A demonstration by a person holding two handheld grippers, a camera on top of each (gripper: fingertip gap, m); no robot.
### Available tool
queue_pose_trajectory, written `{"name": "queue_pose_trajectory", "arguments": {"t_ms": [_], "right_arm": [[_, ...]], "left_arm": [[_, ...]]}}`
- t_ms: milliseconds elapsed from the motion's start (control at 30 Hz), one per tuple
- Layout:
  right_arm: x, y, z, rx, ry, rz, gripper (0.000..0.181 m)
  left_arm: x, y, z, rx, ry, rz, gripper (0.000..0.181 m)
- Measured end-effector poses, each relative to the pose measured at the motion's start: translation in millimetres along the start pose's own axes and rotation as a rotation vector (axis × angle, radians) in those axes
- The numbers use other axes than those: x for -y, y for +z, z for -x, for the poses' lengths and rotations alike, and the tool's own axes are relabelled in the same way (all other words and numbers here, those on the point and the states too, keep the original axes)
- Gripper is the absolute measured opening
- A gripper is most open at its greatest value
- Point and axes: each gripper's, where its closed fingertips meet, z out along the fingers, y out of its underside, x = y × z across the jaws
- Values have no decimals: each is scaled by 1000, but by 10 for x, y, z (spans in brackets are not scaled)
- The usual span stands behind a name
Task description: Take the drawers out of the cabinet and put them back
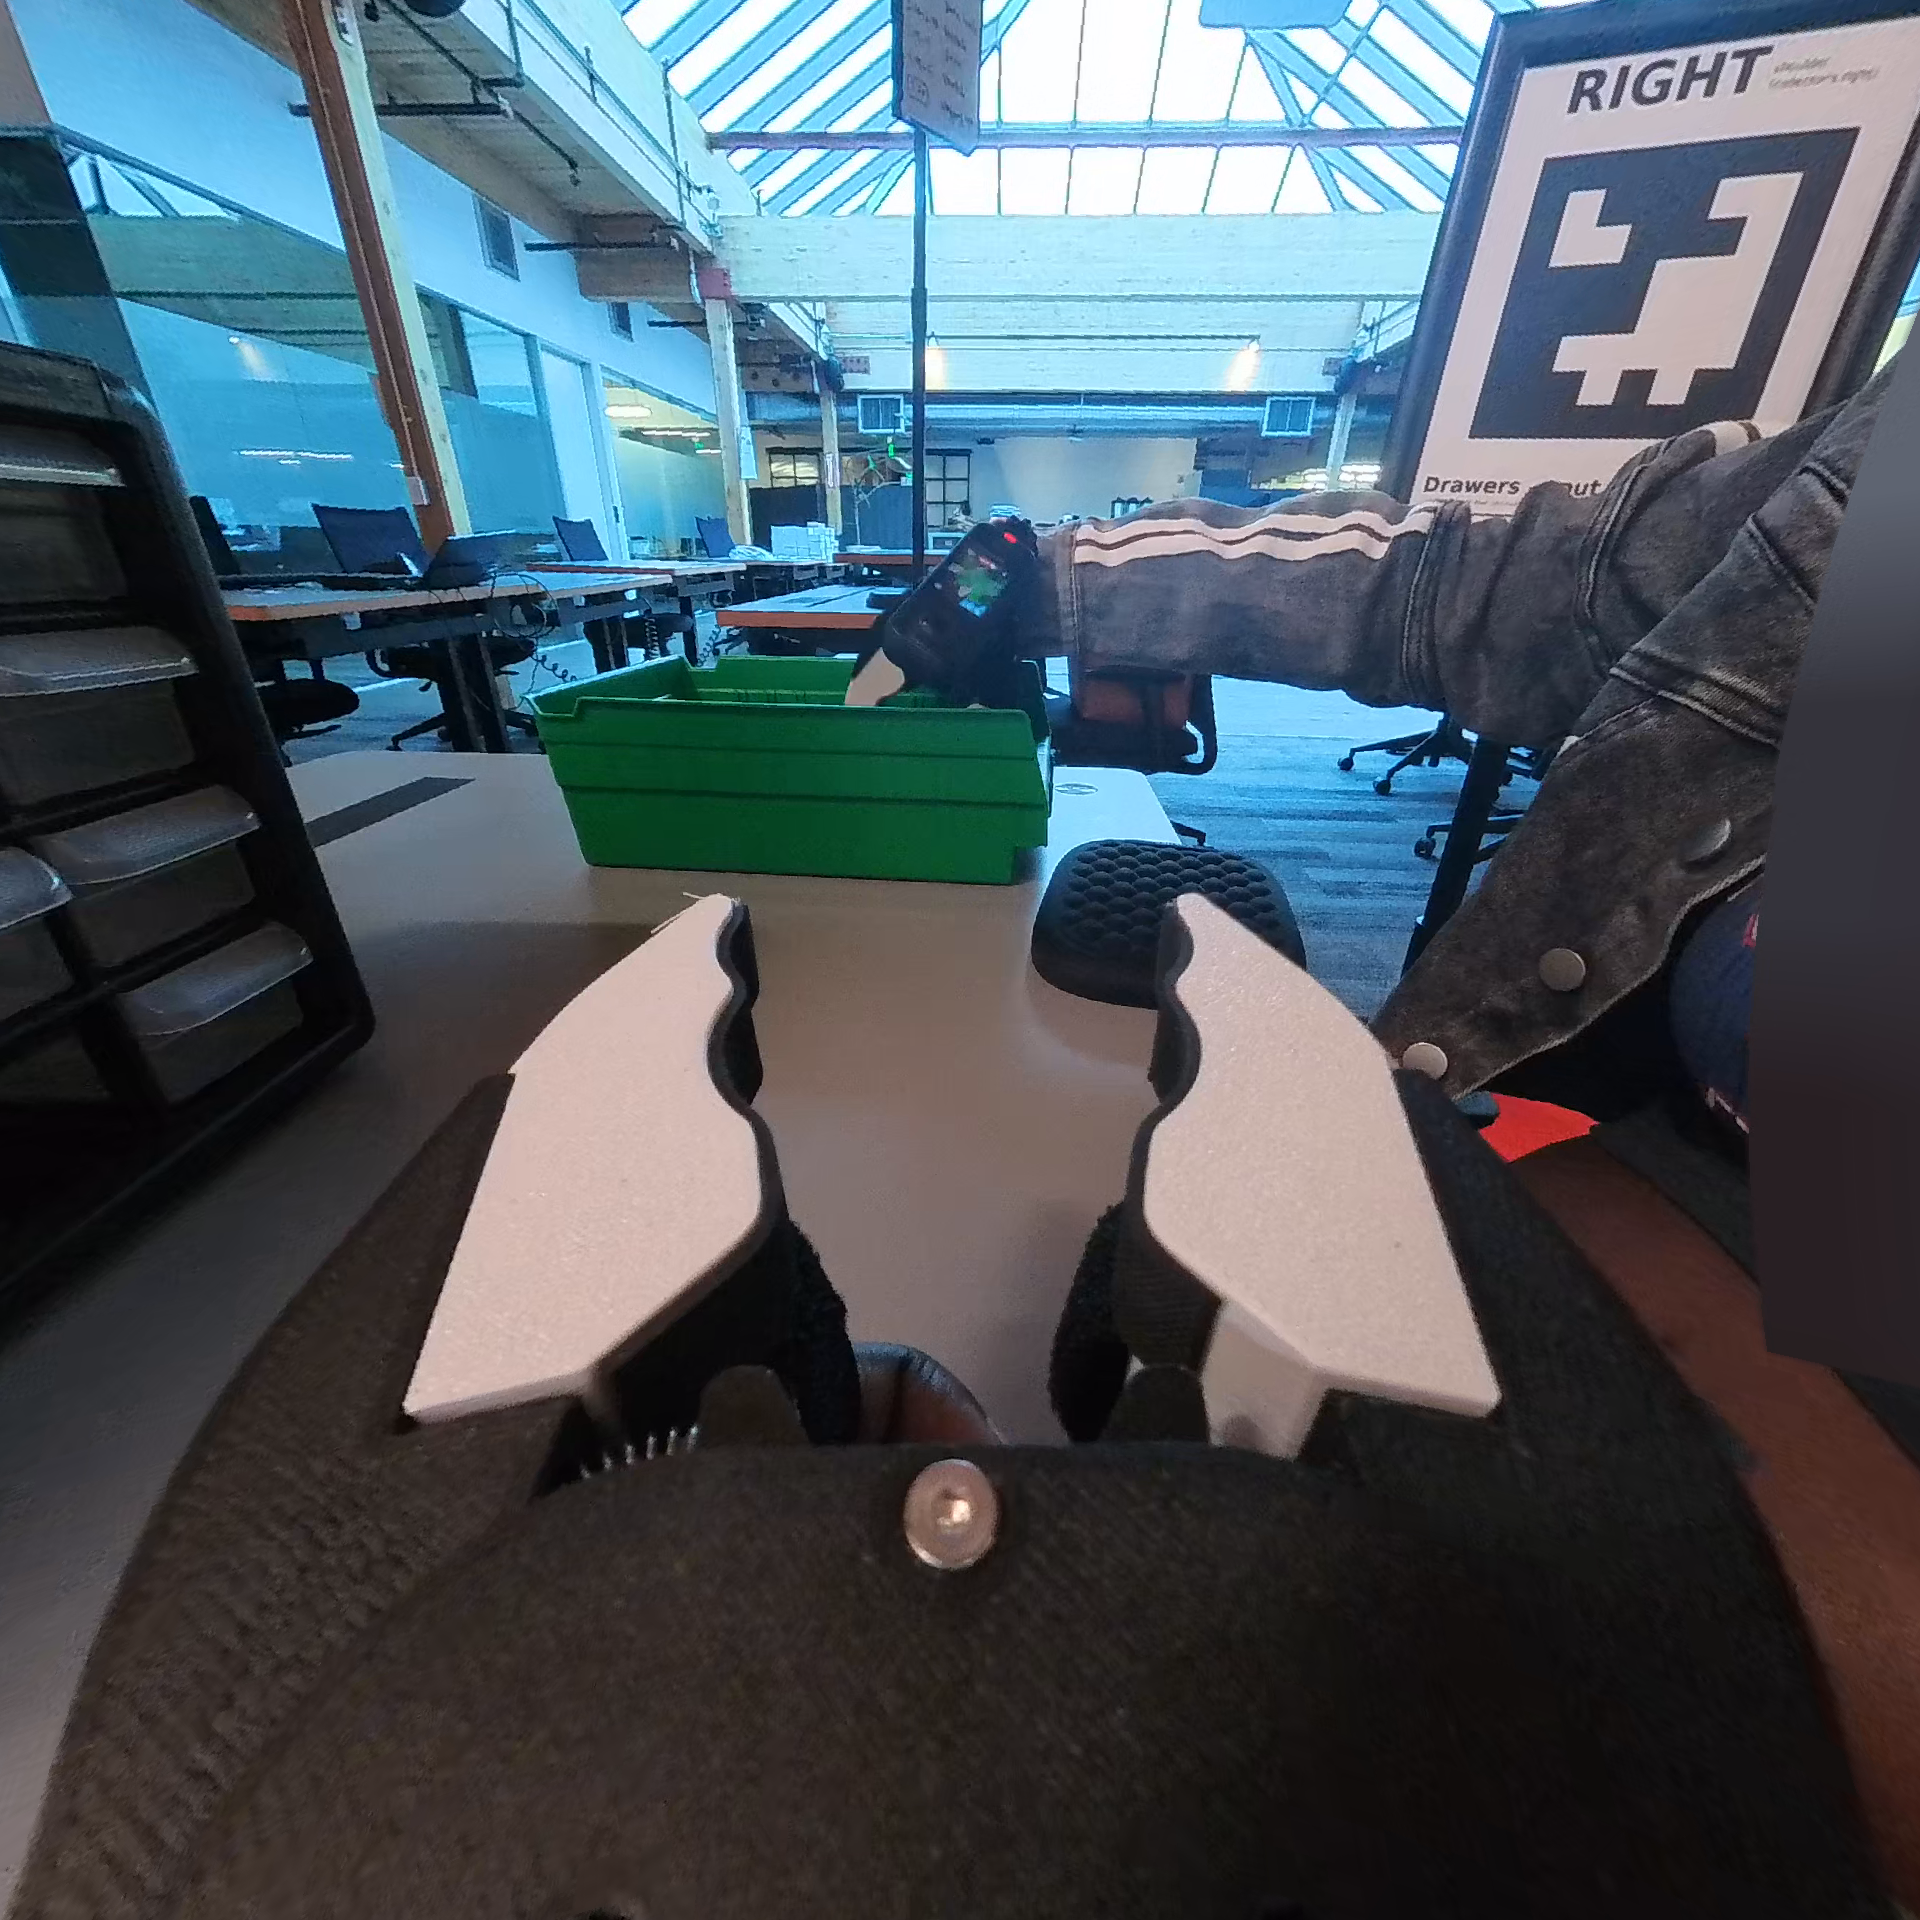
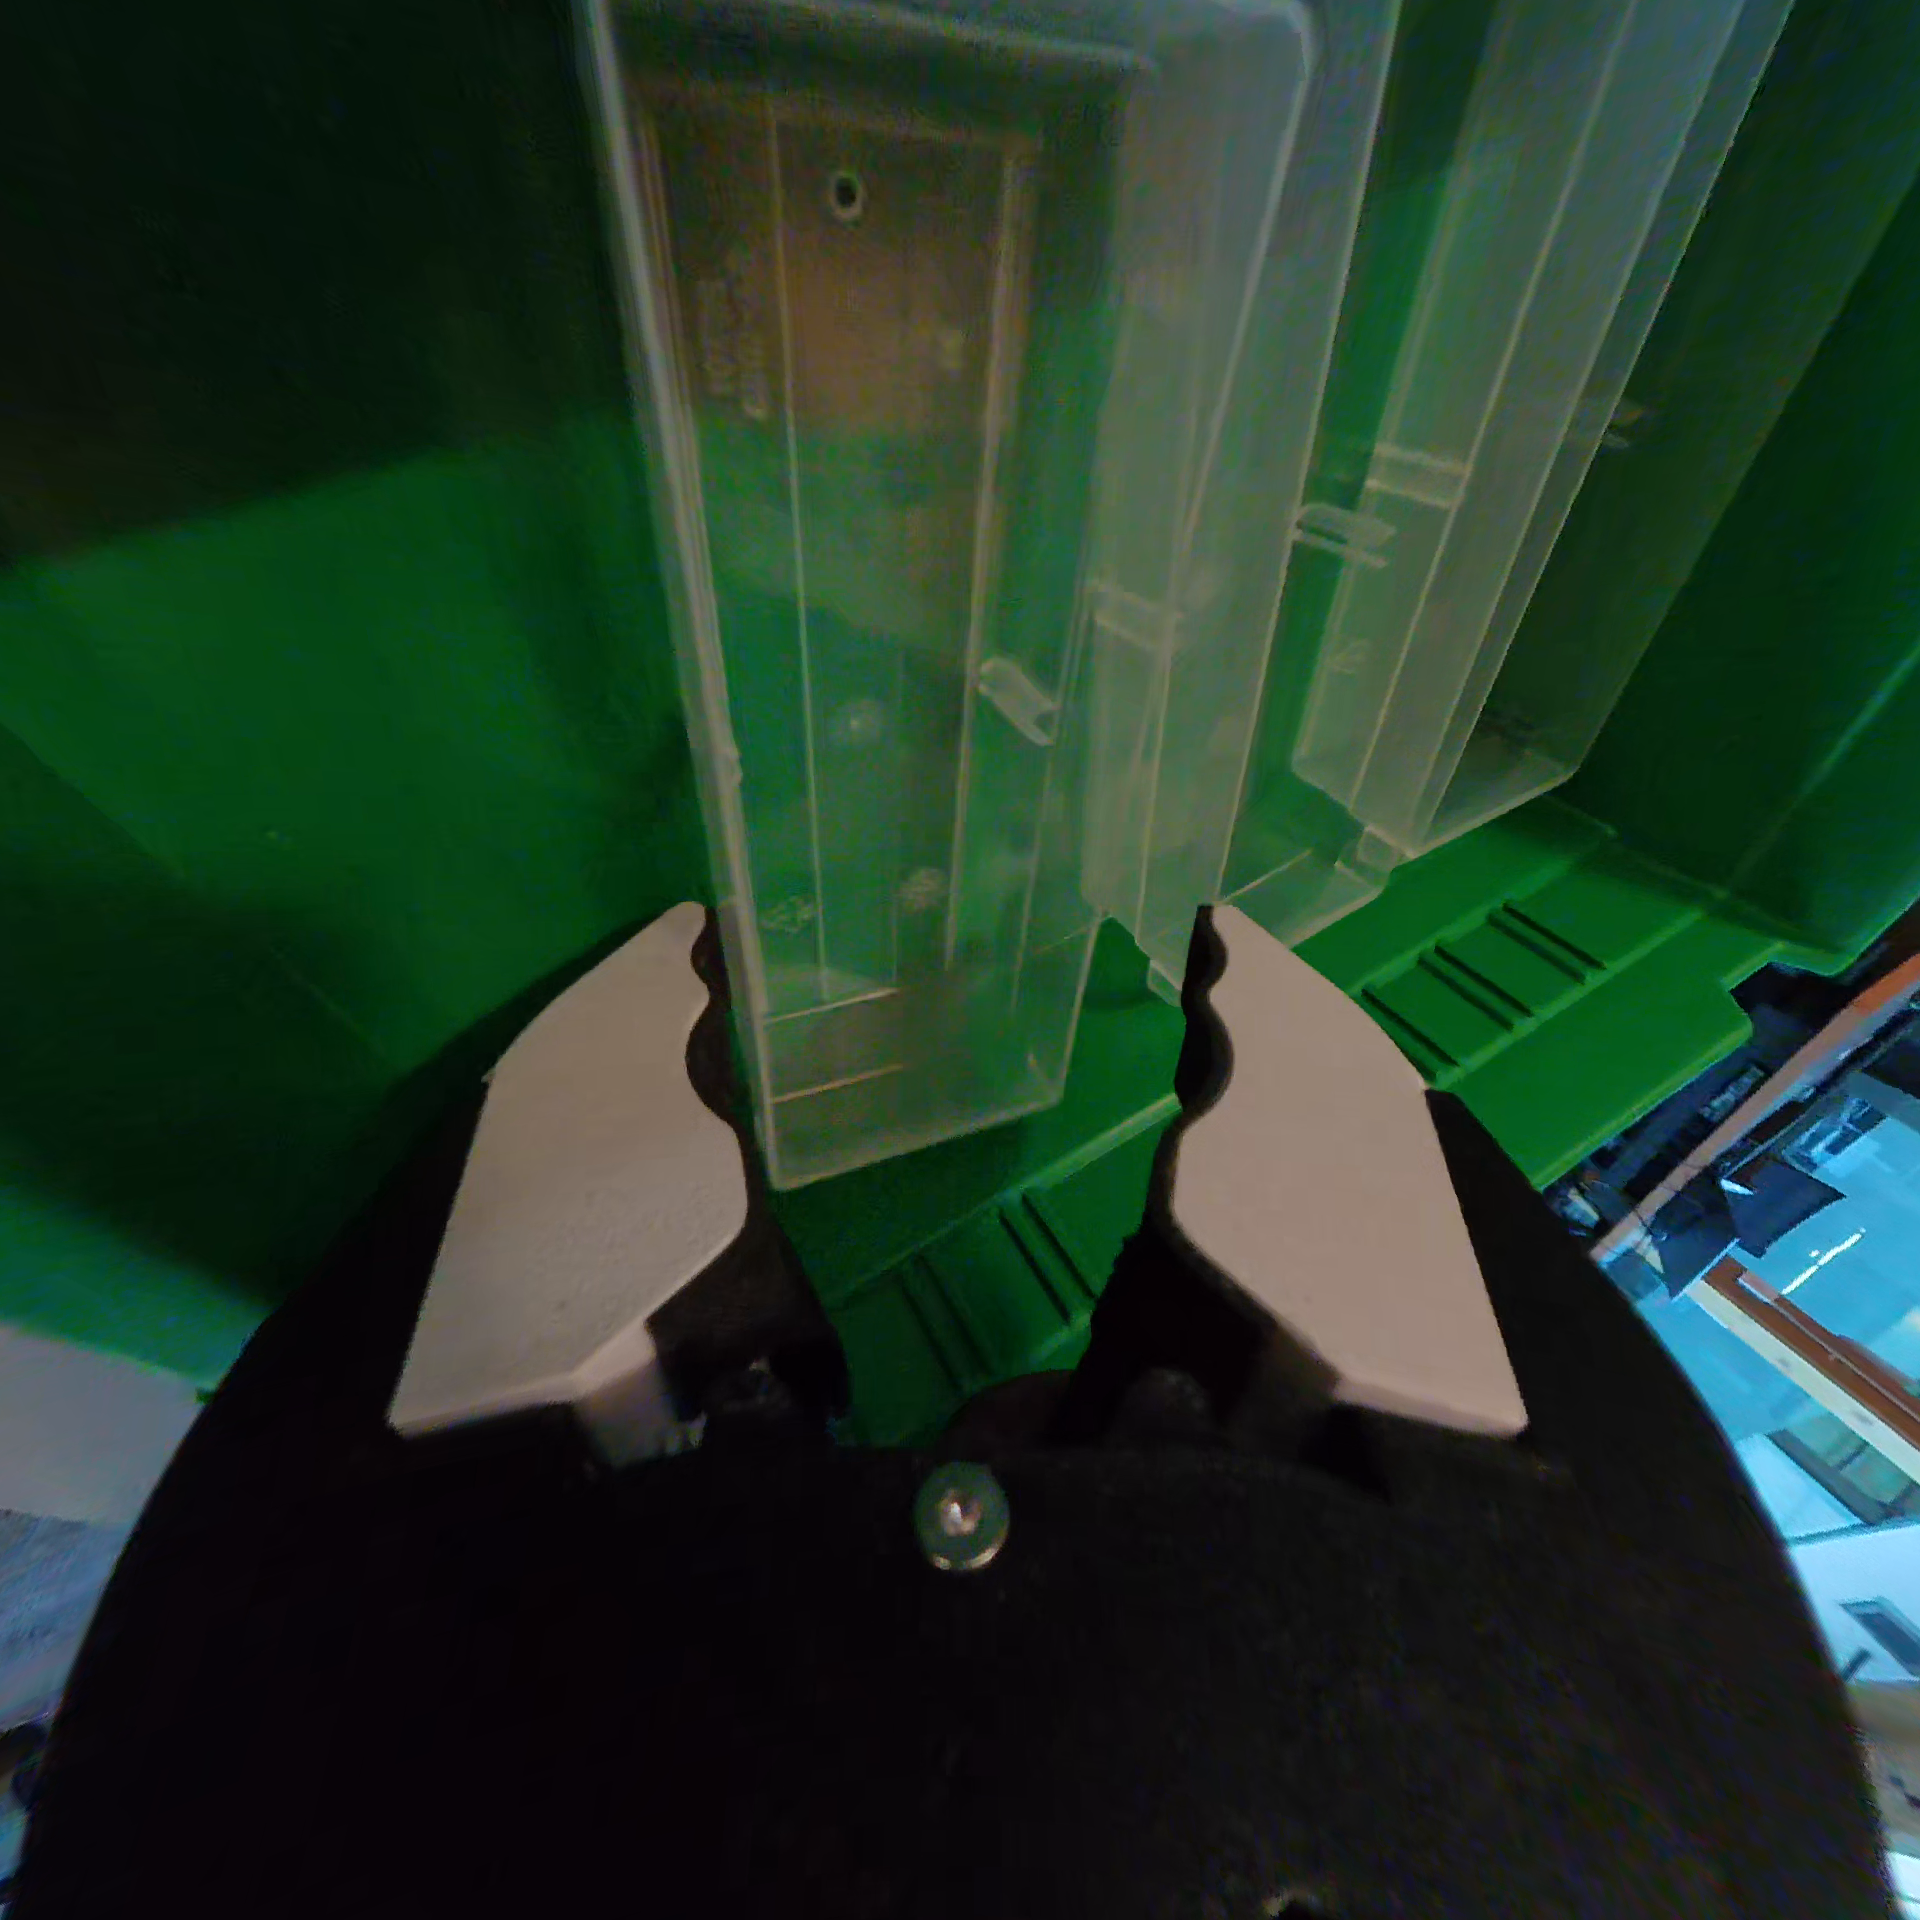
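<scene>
The left tongs (image 1: 951, 1023), white-faced fingers with wavy black rubber inner edges on a coarse black mount, hang wide open over the pale desk (image 1: 914, 1143), holding and touching nothing. A black honeycomb-textured pad (image 1: 1122, 883) lies at the desk edge just beyond the right finger. At the far left stands the black cabinet (image 1: 260, 831), its frosted, translucent drawers seated in their slots.

Farther along the desk sits a green bin (image 1: 790, 790), ribbed plastic with a stepped rim. A person's arm in a grey denim sleeve (image 1: 1351, 592) reaches across to it, and the right tongs (image 1: 883, 681) dip over its rim.

Seen from the right wrist, the right tongs (image 2: 951, 1023) are spread wide inside the bin (image 2: 312, 727). A clear drawer (image 2: 883, 644), a long, narrow rectangular tray of thin see-through plastic, stands on end between the fingers, long axis running straight away from the camera. Its left wall lies against the left finger's black pad; the right finger stands clear of it, so the tongs do not clamp it. A second clear drawer (image 2: 1507, 468) leans just to its right, near end on the bin's ridged green ledge, tilted up to the right.
</scene>
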Motion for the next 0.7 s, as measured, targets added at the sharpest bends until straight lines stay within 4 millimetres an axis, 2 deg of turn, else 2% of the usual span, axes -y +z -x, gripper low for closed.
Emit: {"name": "queue_pose_trajectory", "arguments": {"t_ms": [167,300,433,600,700], "right_arm": [[-11,-36,-64,-38,1,-13,85],[38,-96,-91,-96,-39,-70,60],[85,-85,-56,-81,3,-104,57],[137,-62,-15,-23,118,-147,43],[147,-59,-41,-35,133,-157,44]], "left_arm": [[-6,0,-2,0,3,4,74],[-10,2,-2,-1,3,6,74],[-19,3,0,0,4,10,74],[-24,3,3,1,4,12,74],[-31,4,2,0,5,16,74]]}}
